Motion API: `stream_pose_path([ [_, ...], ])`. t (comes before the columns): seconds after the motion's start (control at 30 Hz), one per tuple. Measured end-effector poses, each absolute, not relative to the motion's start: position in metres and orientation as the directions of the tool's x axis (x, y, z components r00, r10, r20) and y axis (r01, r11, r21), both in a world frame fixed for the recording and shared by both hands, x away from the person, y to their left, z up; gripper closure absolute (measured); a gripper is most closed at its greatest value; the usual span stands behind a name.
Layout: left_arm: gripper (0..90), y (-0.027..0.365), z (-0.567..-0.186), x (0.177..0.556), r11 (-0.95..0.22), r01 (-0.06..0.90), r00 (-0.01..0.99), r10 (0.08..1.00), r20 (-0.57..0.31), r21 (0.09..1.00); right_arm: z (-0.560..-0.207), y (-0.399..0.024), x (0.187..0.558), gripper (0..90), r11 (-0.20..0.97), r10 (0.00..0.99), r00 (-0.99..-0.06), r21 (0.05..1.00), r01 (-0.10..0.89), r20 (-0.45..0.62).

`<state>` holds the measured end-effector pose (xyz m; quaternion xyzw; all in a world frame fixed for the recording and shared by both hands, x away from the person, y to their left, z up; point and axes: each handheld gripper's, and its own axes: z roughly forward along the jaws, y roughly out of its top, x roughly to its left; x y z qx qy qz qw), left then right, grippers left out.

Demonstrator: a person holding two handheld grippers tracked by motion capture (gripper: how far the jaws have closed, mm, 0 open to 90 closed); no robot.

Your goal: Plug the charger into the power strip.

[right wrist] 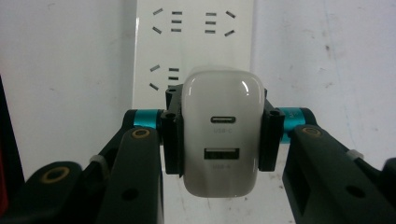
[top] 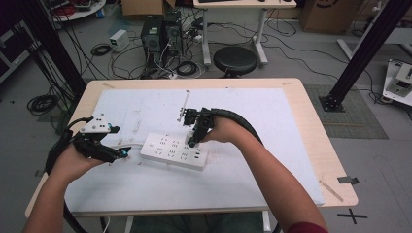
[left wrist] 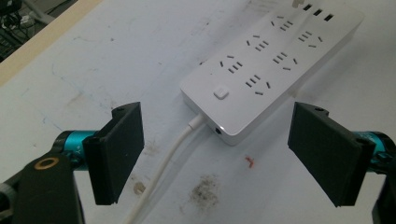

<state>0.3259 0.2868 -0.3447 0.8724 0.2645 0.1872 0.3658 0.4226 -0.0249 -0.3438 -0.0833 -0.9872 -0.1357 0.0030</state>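
Note:
A white power strip point(top: 174, 151) lies on the white mat, its cord point(left wrist: 168, 163) running off its near-left end. My right gripper point(top: 193, 141) points down over the strip's right half, shut on a white USB charger point(right wrist: 220, 133). The charger's USB-C and USB-A ports face the camera in the right gripper view, with the power strip point(right wrist: 194, 44) and its sockets right behind it. My left gripper point(top: 124, 153) rests on the mat just left of the strip, open, with the power strip point(left wrist: 271, 65) lying ahead of its empty jaws.
The white mat point(top: 145, 107) covers most of the wooden table point(top: 311, 126). A thin rod point(top: 184, 104) lies on the mat behind the strip. Dirt smudges and a red speck point(left wrist: 250, 162) mark the mat. A black stool point(top: 235, 60) and cables sit on the floor beyond.

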Motion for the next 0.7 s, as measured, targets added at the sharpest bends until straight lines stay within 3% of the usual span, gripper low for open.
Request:
stream_pose_path([
  [0.7,18.4,0.3,-0.35,0.322,-0.578,0.327,0.782,0.609,0.129,0.748,-0.355,0.002,0.428,63.3,0.974,0.134,-0.991,0.18,0.136,0.021],
])
